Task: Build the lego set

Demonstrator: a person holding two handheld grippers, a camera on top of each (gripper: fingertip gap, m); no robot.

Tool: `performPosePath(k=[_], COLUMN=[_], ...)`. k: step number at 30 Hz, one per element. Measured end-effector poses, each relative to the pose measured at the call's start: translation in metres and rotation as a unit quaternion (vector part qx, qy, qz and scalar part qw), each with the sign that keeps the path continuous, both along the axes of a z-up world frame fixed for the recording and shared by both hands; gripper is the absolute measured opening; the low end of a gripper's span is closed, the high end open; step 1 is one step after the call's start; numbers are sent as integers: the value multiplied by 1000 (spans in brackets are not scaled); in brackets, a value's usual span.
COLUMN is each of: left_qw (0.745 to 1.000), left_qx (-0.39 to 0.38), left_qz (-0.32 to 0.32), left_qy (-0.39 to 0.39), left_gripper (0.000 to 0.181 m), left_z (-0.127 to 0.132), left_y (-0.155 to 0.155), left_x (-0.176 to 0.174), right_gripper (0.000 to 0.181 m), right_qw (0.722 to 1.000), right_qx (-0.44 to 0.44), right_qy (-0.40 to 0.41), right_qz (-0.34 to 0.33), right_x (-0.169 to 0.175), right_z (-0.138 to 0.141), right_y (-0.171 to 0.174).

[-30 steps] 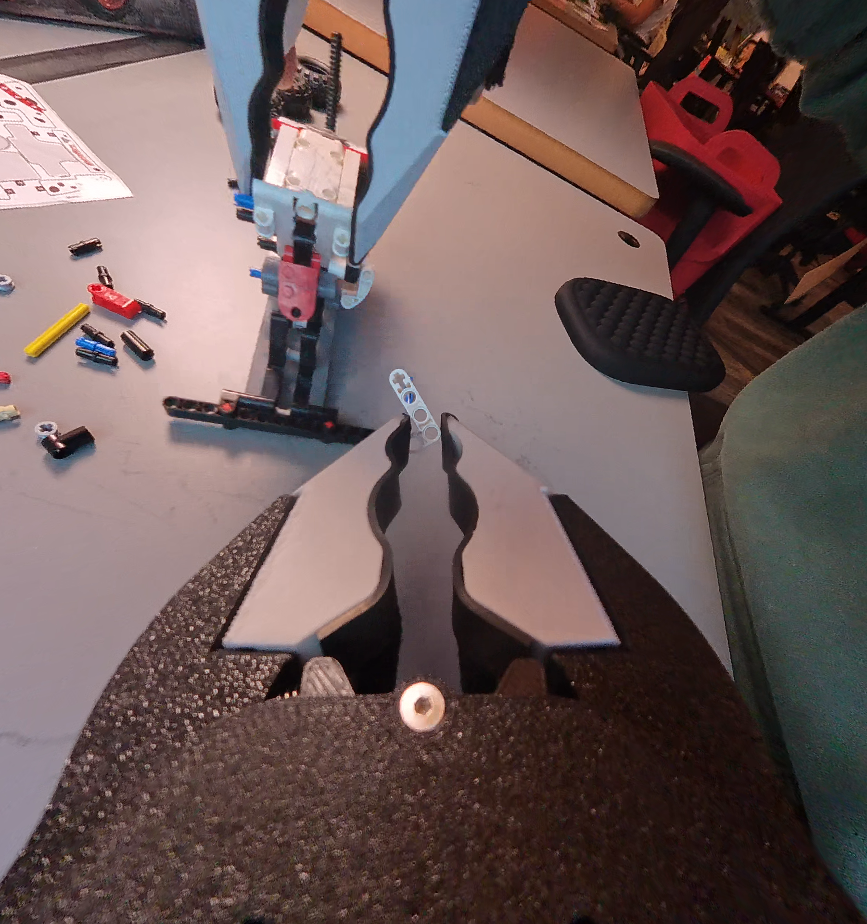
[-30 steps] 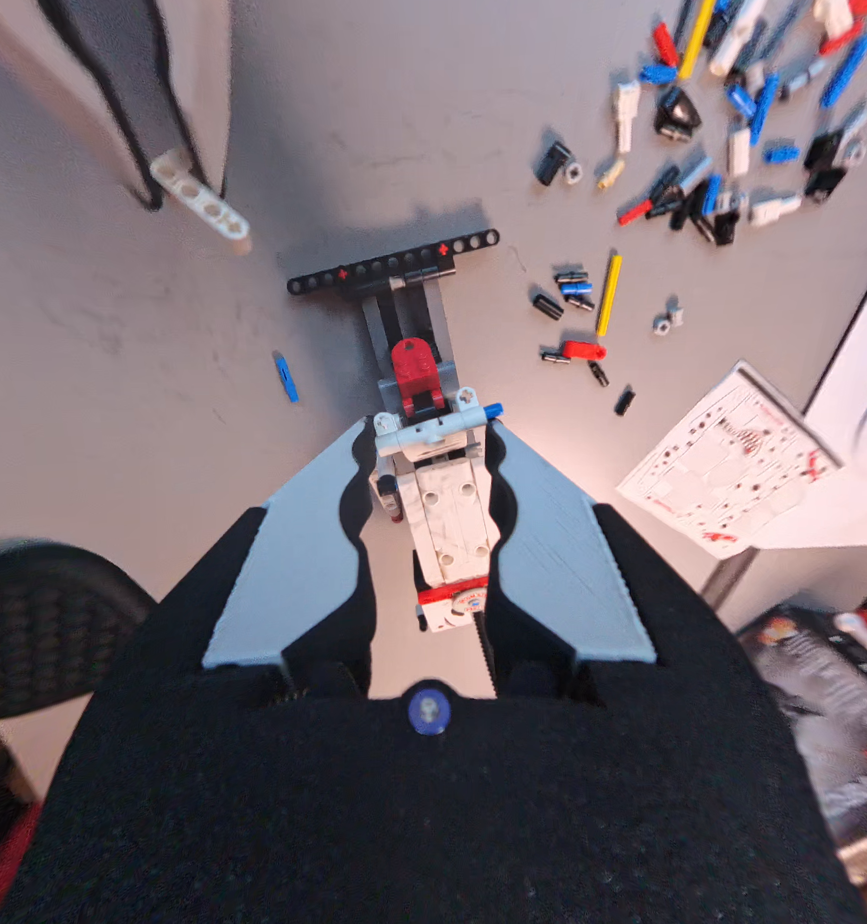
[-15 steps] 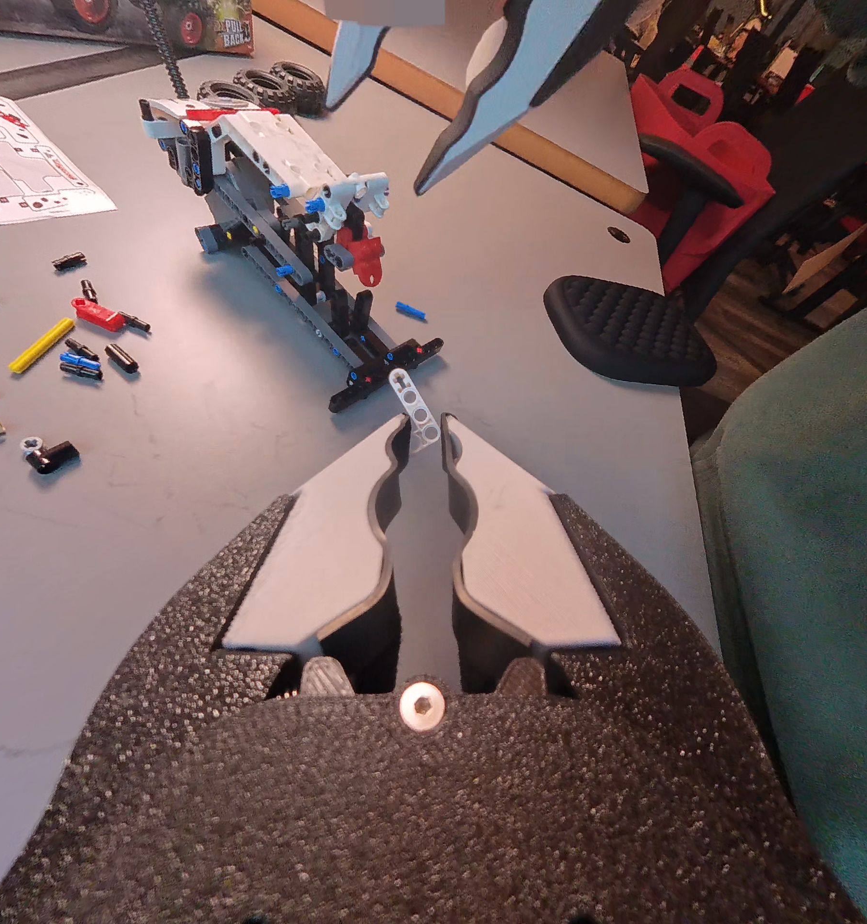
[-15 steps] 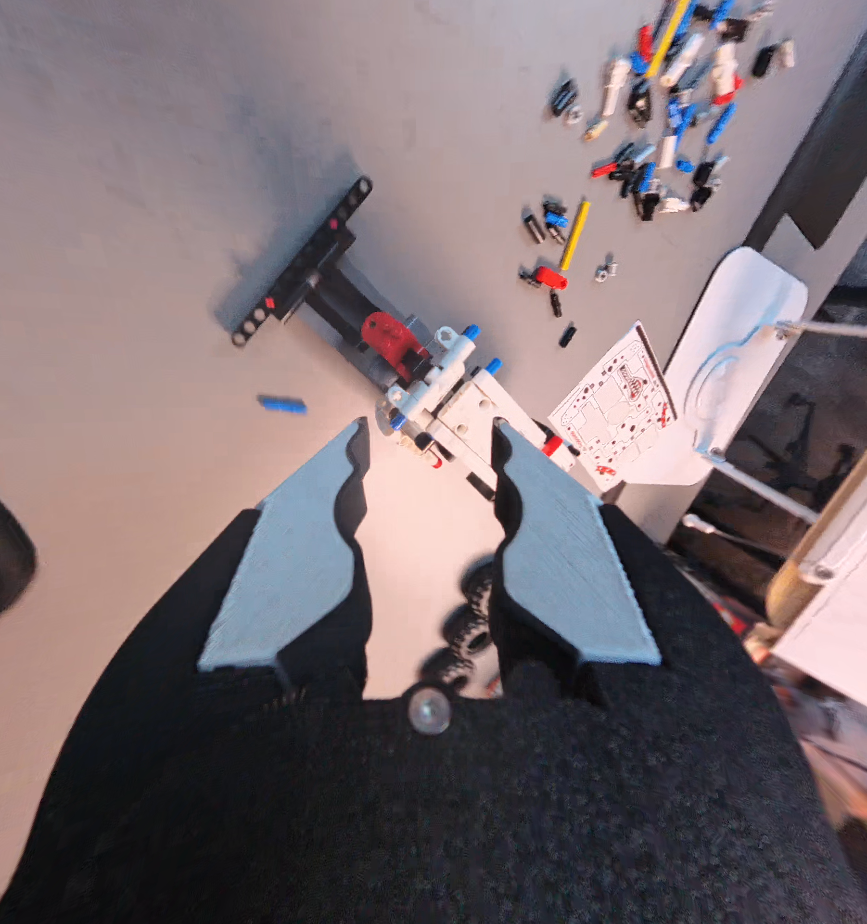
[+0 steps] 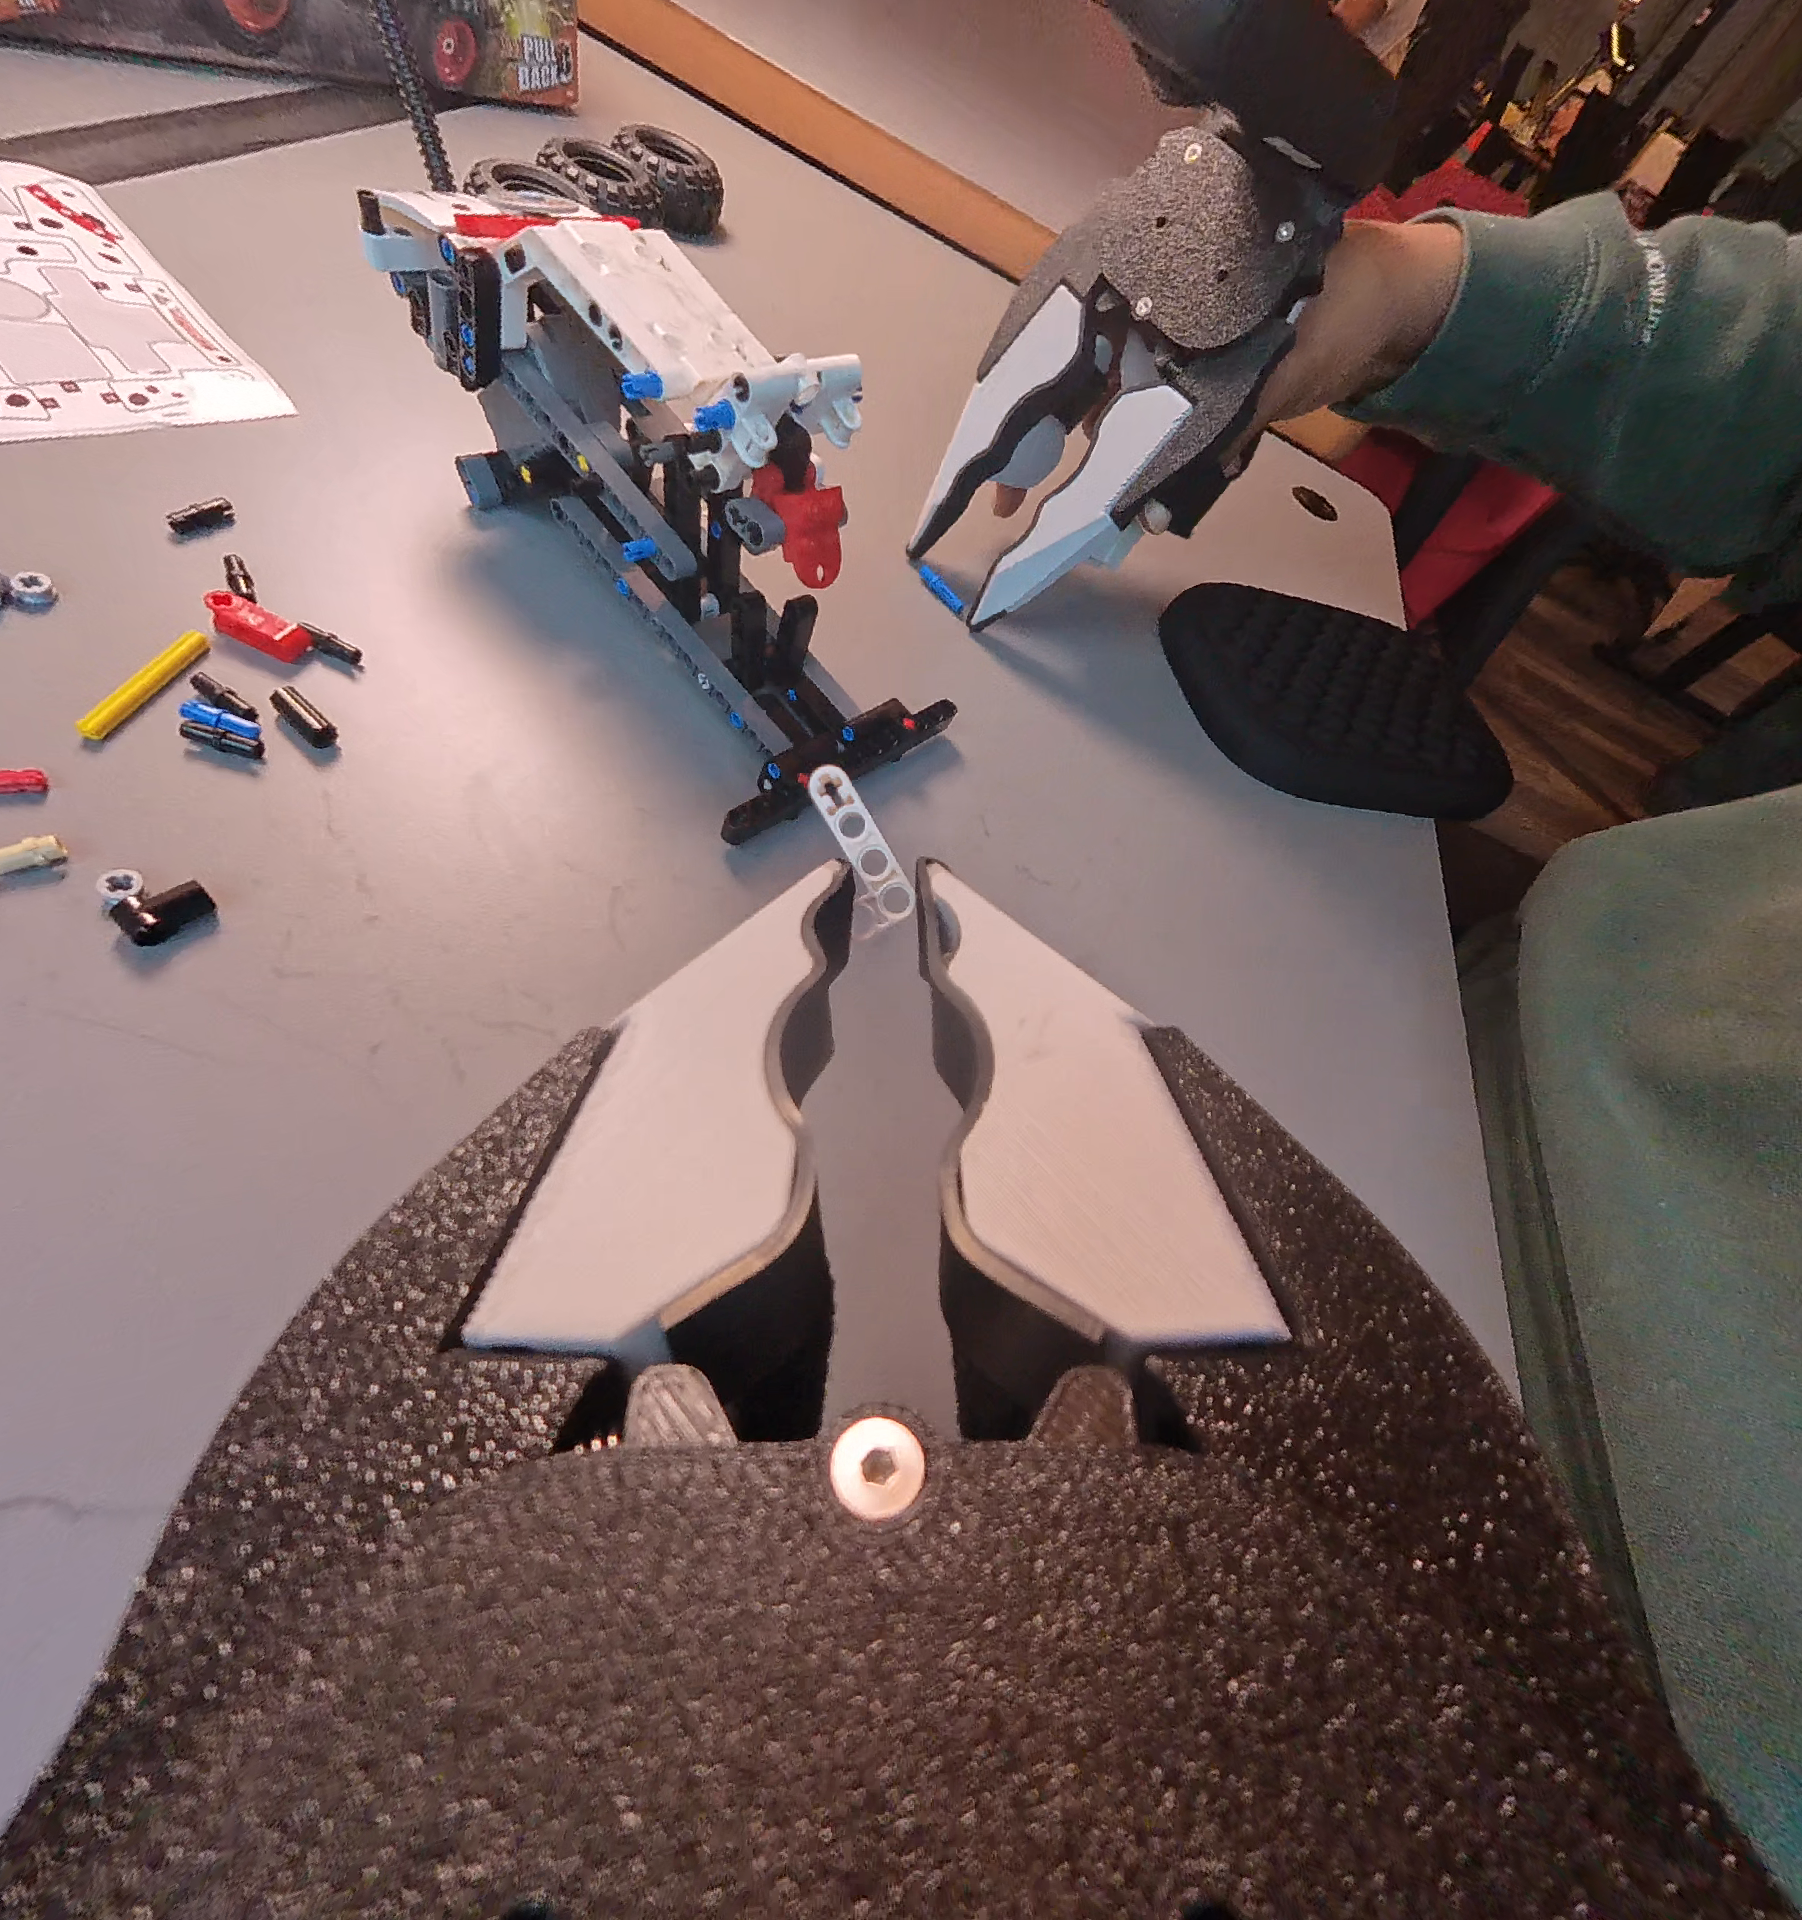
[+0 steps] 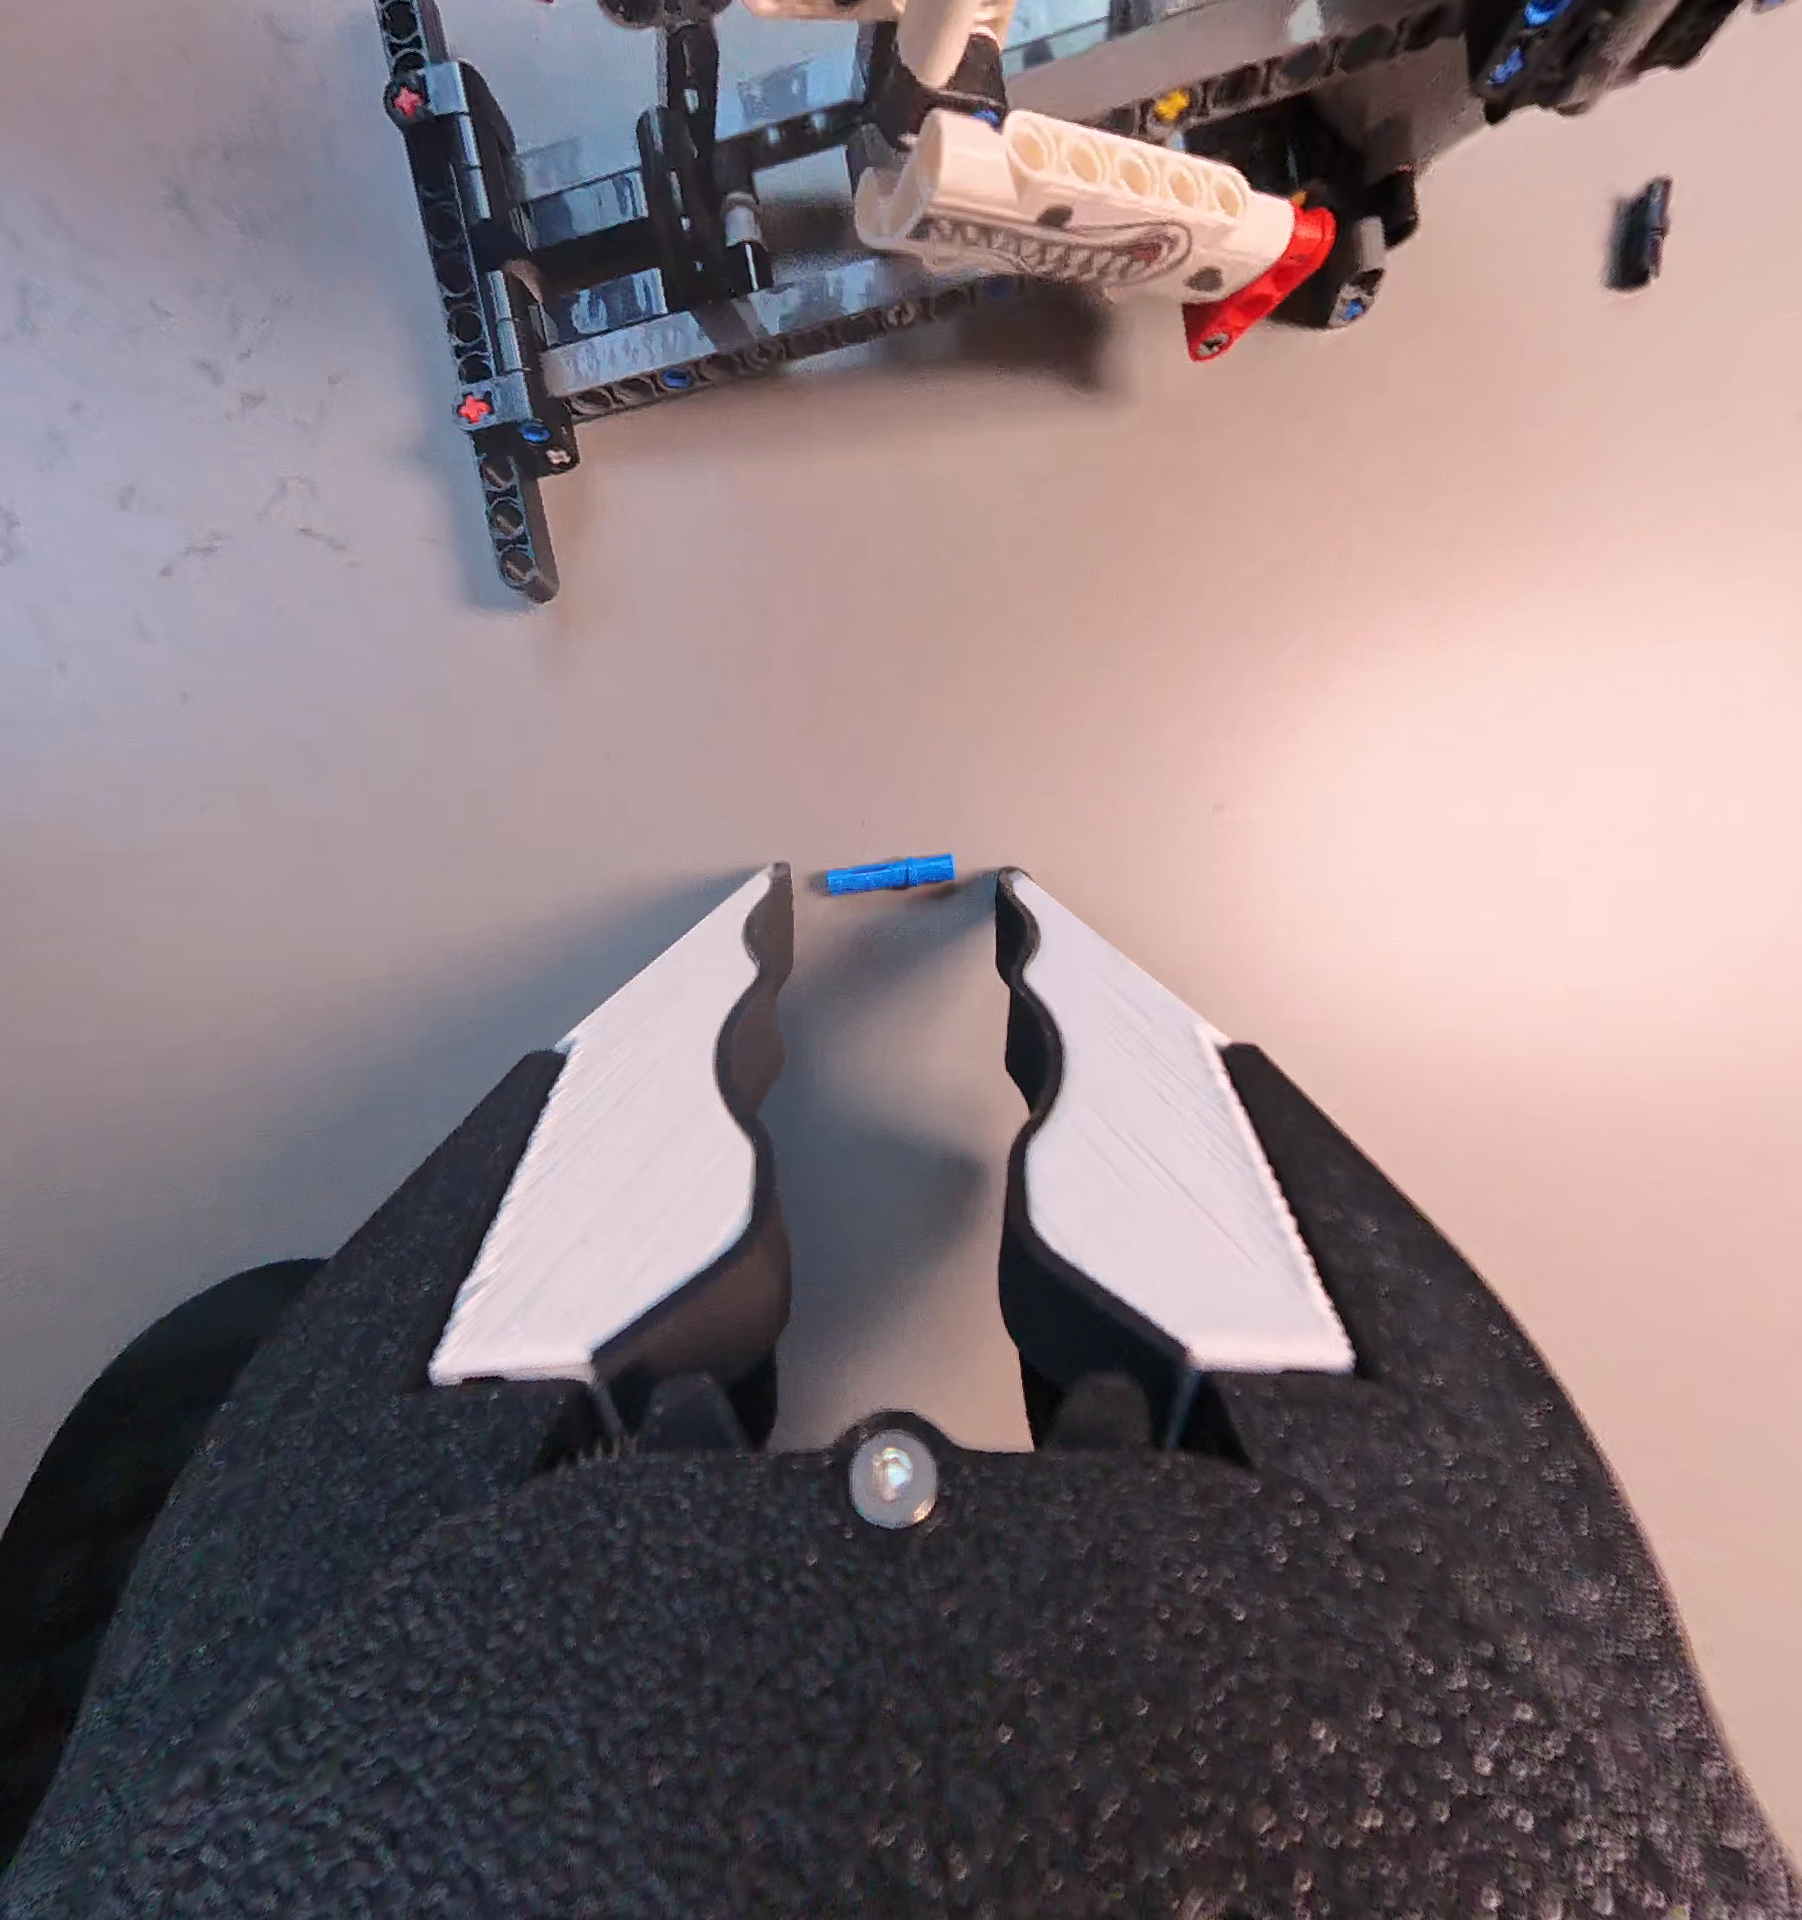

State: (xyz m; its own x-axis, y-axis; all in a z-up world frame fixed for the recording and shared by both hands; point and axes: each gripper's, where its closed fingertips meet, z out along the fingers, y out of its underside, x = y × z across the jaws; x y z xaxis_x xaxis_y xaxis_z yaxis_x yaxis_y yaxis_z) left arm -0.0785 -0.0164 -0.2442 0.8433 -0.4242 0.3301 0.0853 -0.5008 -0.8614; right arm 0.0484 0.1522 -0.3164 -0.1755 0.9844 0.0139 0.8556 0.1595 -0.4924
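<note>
change: lego model (image 5: pixel 627 416) released a second ago, now on grey table (image 5: pixel 357 1039) upper centre | left gripper (image 5: pixel 881 883) clamped on white beam (image 5: pixel 866 852) | right gripper (image 6: pixel 892 883) jaws apart, lowered beside blue pin (image 6: pixel 889 875) | loose parts (image 5: pixel 211 696) left

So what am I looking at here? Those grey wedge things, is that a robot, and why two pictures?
No robot: a person holds a two-fingered claw in each hand, with a camera on each looking along its fingers. One picture is from the left claw, shut on a small white beam. The same picture shows the right claw farther off, in the person's hand. The other picture is the right claw's own view: open, its tips either side of a blue pin on the grey table. Nearby lie the half-built lego model, loose pieces, tyres and an instruction sheet.
</note>
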Motion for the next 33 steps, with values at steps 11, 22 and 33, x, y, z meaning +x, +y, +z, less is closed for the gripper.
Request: performPosePath(k=[11,22,33], left_qw=[1000,1000,999], left_qx=[-22,-29,-31], left_qz=[-5,-7,-4], left_qy=[-3,-4,-7], left_gripper=[12,12,12], left_z=[-14,-17,-18], left_y=[2,2,2], left_x=[3,2,1], right_gripper=[7,10,4], right_qw=[997,992,988], right_qx=[-6,-48,155], right_qy=[33,19,2], right_qz=[-64,-119,19], right_x=[4,-7,-17], right_z=[1,1,4], right_y=[2,12,105])
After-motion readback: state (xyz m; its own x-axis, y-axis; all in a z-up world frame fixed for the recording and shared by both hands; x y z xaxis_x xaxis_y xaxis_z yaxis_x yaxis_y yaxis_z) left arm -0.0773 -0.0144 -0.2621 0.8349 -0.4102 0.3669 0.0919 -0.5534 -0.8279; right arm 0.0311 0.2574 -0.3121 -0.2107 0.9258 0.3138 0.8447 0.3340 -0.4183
